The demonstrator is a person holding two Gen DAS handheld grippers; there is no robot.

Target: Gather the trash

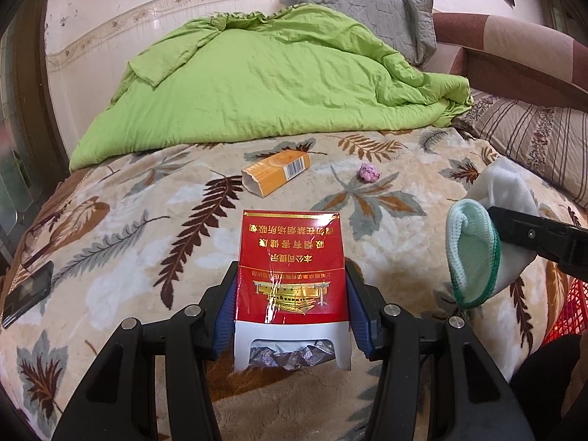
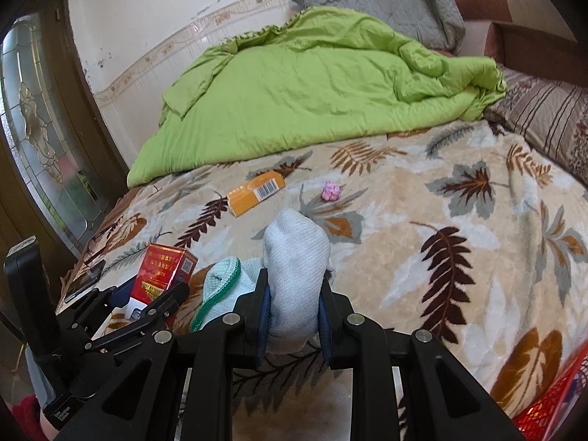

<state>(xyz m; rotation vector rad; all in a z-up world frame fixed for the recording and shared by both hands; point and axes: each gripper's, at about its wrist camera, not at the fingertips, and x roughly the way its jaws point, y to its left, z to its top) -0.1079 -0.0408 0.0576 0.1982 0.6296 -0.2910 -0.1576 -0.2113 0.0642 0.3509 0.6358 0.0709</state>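
Pads of the left hand-held gripper [image 1: 292, 283] are clamping a red cigarette pack [image 1: 292, 261] above the bed [image 1: 404, 191]; the right hand-held gripper [image 2: 294, 294] is pinching a white sock [image 2: 296, 257] tight.

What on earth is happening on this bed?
Someone is clearing rubbish off the bed with a hand-held gripper in each hand. The left gripper clamps a red cigarette pack; the right gripper is shut on a pale sock. An orange box and a crumpled pink wad lie on the leaf-patterned blanket, not yet collected.
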